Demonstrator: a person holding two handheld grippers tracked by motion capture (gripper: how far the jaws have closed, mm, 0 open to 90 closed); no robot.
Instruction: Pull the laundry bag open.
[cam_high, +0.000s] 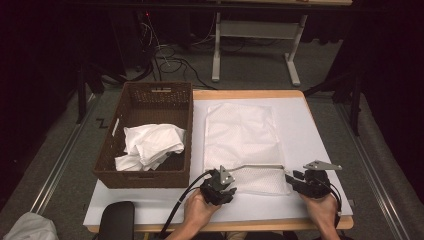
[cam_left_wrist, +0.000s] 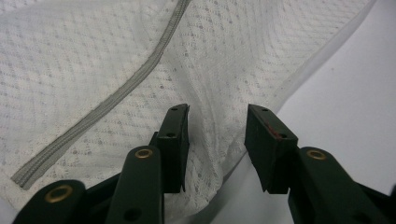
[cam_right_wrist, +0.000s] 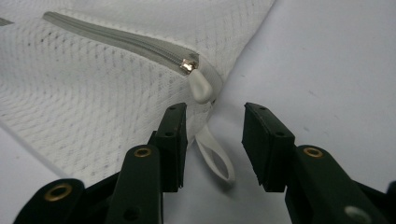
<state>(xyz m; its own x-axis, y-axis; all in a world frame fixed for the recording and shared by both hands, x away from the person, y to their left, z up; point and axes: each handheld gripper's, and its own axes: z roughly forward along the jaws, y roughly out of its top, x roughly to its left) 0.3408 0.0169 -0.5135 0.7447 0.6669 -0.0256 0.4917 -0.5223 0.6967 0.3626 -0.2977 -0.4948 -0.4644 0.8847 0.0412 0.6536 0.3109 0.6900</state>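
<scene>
Hands low at the near table edge, we hold one left gripper and one right gripper, both with jaws apart, gripping nothing. One mesh bag lies flat between them. One basket beside it holds white cloths.

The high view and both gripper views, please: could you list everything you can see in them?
Mesh laundry bag: one, white, flat on the mat in front of the grippers.
Zipper: one, grey, along the bag's near edge.
Zipper pull: one, white, at the bag's right corner.
Loop: one, white, at that corner, between the right fingers.
Basket: one, brown wicker, left of the bag.
Cloth: white, crumpled in the basket.
Mat: one, white, covering the table.
Table: one, wooden.
Left gripper: black, open over the bag's corner.
Right gripper: black, open.
Hands: two, at the near edge.
</scene>
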